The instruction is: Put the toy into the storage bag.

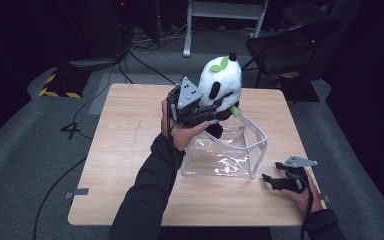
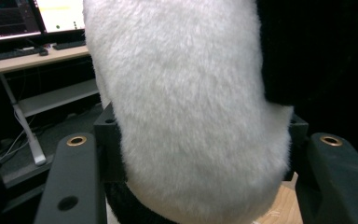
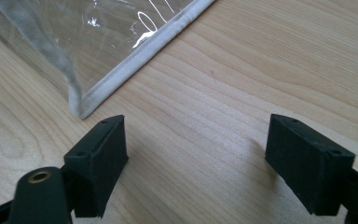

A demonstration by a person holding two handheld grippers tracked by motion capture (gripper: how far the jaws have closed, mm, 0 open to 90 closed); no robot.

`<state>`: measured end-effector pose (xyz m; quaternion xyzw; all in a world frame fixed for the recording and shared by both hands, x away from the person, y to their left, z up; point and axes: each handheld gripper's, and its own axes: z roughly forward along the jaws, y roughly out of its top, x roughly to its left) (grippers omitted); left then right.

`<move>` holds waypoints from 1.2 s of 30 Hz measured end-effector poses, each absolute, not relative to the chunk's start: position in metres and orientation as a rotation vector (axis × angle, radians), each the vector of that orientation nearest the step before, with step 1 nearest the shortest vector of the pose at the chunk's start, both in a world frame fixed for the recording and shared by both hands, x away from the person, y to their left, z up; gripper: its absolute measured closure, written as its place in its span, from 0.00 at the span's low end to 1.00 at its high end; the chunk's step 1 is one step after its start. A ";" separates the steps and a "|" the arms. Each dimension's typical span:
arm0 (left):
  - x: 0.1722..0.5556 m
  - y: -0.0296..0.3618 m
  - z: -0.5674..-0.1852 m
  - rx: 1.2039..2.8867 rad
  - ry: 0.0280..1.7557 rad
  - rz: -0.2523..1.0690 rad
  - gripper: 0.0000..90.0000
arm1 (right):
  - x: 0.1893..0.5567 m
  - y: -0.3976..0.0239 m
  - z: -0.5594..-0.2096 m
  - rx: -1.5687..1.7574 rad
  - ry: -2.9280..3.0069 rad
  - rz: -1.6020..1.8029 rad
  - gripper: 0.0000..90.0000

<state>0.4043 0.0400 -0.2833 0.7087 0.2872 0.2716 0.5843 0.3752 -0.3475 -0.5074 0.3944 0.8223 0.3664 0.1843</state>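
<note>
My left tongs (image 1: 211, 113) grip the plush panda (image 1: 221, 85) tightly, holding it above the clear bag's (image 1: 230, 155) open mouth. My right tongs (image 1: 272, 180) rest wide open and empty on the worktop (image 1: 130, 150), just beside the bag.

The room is dark, with light falling mainly on a pale wooden table (image 1: 130, 150) with rounded corners. It stands on grey carpet (image 1: 25, 150). Black cables (image 1: 145, 42) trail across the floor behind it, and one runs past the table's left side. A patch of yellow-and-black hazard tape (image 1: 55, 92) lies at the far left. A black chair (image 1: 290, 47) stands at the far right beside a white frame (image 1: 225, 15). In the left gripper view, a desk (image 2: 28, 58) carries lit monitors (image 2: 58, 14) and a keyboard (image 2: 70, 45).
</note>
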 end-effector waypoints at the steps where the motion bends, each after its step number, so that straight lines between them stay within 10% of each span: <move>1: 0.404 0.041 -0.285 1.653 0.678 0.637 0.44 | 0.375 -0.348 -0.507 1.111 2.318 1.033 0.23; 36: 0.403 0.031 -0.315 1.786 0.676 0.524 0.44 | 0.375 -0.348 -0.507 1.112 2.316 1.035 0.24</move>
